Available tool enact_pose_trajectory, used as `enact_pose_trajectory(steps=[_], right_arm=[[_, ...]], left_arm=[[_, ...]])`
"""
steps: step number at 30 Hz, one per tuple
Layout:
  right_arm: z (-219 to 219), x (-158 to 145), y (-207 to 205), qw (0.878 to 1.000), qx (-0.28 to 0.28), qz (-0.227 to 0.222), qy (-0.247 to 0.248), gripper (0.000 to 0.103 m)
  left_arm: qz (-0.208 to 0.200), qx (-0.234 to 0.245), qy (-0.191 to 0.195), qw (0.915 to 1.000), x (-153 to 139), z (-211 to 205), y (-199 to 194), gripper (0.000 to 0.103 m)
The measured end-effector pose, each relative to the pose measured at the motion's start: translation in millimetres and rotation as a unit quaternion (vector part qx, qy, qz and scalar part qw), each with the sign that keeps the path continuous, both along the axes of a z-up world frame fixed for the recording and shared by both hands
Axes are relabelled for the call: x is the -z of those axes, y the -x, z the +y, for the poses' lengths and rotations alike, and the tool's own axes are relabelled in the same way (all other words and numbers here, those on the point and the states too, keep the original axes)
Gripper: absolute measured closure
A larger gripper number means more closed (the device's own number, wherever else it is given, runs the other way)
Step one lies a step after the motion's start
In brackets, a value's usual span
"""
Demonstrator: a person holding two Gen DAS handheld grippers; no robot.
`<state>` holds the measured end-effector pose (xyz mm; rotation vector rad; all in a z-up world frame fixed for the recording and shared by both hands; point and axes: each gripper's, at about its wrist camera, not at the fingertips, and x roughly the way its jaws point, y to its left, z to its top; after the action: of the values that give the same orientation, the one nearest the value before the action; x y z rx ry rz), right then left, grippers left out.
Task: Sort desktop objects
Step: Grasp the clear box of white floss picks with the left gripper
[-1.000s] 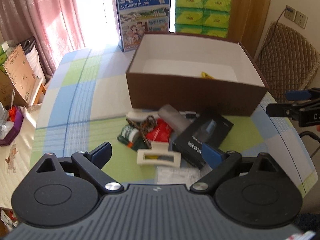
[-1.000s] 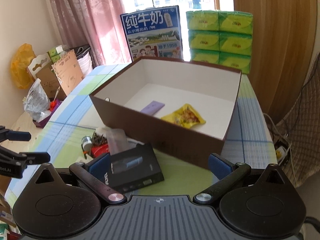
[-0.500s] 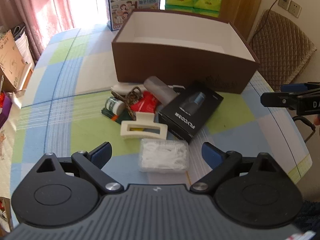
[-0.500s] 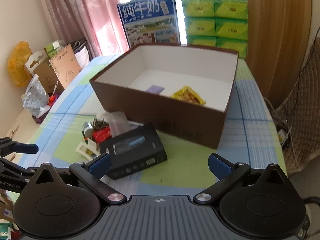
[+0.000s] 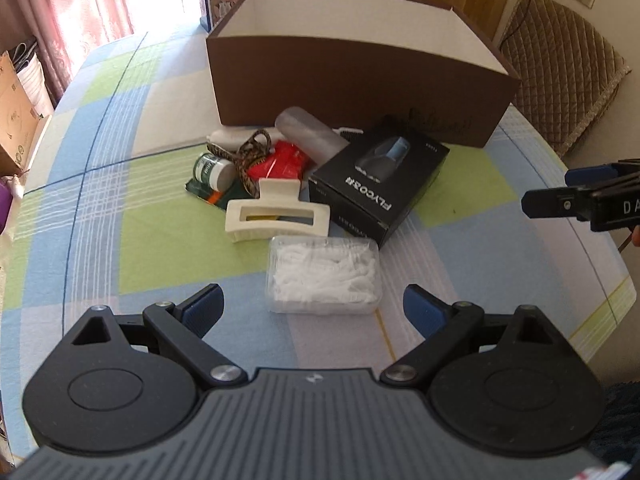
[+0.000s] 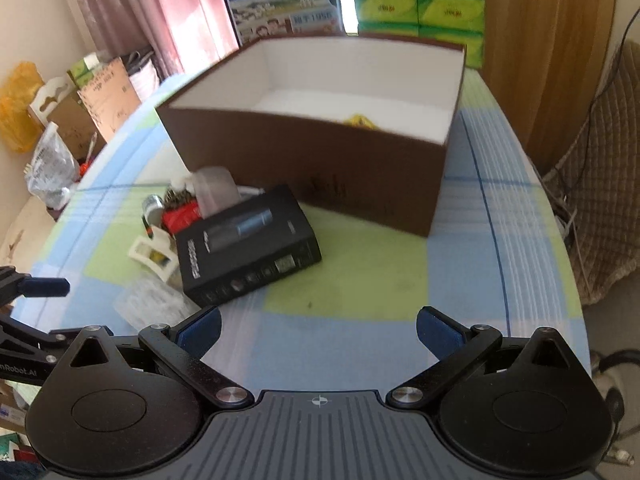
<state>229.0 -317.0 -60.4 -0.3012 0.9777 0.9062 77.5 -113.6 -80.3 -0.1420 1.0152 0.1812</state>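
A pile of small items lies in front of the brown box (image 5: 352,80) (image 6: 320,168). Nearest my open left gripper (image 5: 314,310) is a clear case of white floss picks (image 5: 324,276), just ahead of its fingertips. Behind the case are a cream hair claw (image 5: 276,216), a black shaver box (image 5: 380,184) (image 6: 248,244), a red packet (image 5: 280,162), a small green-labelled bottle (image 5: 210,168) and a frosted tube (image 5: 308,134). My right gripper (image 6: 318,332) is open over bare cloth, the shaver box ahead to its left. A yellow snack bag (image 6: 360,121) peeks inside the brown box.
The checked tablecloth (image 5: 120,184) has bare room on the left and right. A milk carton (image 6: 280,4) and green tissue packs (image 6: 420,4) stand behind the box. A quilted chair (image 5: 560,72) is to the right; cardboard boxes and bags (image 6: 72,120) sit on the floor to the left.
Both grippers have dropped lower and pulled back toward the near table edge. The floss-pick case has come fully into the left wrist view. Nothing was grasped.
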Motion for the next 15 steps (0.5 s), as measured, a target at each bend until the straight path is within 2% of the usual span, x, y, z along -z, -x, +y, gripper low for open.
enact_pose_trajectory(steps=[6,15], right_arm=[[-4,11,-1,1.000,0.014,0.008,0.014,0.002],[-15,18,-6,0.999,0.038,0.014,0.024,0.002]], left_arm=[[0.004,0.014,0.006,0.9999,14,-1,-7,0.007],[0.028,0.038,-0.009,0.9989,42,-2,-32,0.006]])
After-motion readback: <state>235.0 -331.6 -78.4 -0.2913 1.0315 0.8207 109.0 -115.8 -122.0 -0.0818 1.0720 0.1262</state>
